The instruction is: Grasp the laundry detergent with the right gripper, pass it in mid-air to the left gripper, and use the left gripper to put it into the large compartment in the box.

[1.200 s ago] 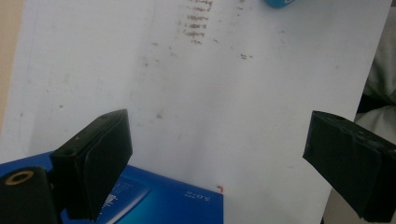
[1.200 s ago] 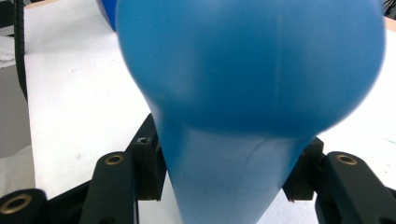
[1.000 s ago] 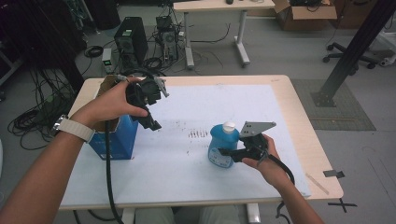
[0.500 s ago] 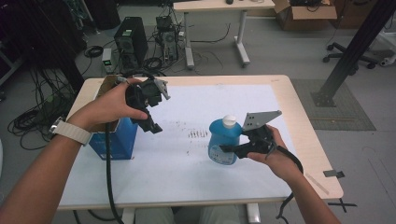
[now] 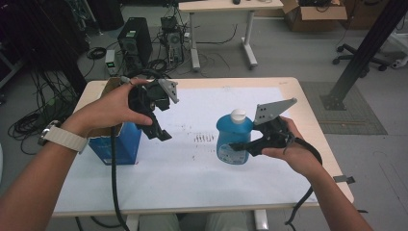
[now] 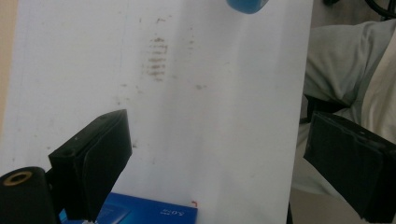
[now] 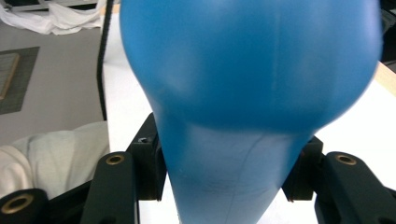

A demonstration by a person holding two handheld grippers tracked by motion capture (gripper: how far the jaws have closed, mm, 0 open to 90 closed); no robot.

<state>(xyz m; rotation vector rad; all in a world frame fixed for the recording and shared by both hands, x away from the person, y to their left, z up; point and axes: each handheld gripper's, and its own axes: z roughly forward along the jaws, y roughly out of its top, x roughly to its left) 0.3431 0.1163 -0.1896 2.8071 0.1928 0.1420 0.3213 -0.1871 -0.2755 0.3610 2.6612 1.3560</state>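
The blue bottle (image 5: pixel 234 139), with its white cap (image 5: pixel 238 114), is clamped by the right gripper (image 5: pixel 239 147) low on its body, right of centre over the white sheet (image 5: pixel 192 168) that covers the table (image 5: pixel 308 103); from the high view it cannot be said for certain whether its base is off the sheet. In the right gripper view the jaws are seen pressed on both flanks of the bottle (image 7: pixel 247 93), where it narrows between the pads (image 7: pixel 149 163). The left gripper (image 5: pixel 161 134) is held above the sheet, just right of the blue box (image 5: pixel 118 144), which stands at the table's left edge; its jaws are wide apart with nothing between them, as the left gripper view shows — one pad (image 6: pixel 93 158) at the left, the other at the right. The step in hand is judged to be a carry of the bottle, perhaps toward the box. For that to go well, the bottle should be kept upright, since the hold is low and the wide part sits above the pads, and the grip should not be eased until the base is set down. The free gripper is best kept off the path. On the box (image 6: pixel 154 212) a little white print is visible, too blurred to be read; a pale label on the bottle — unreadable too. Dark smudges (image 5: pixel 204 138) mark the sheet.
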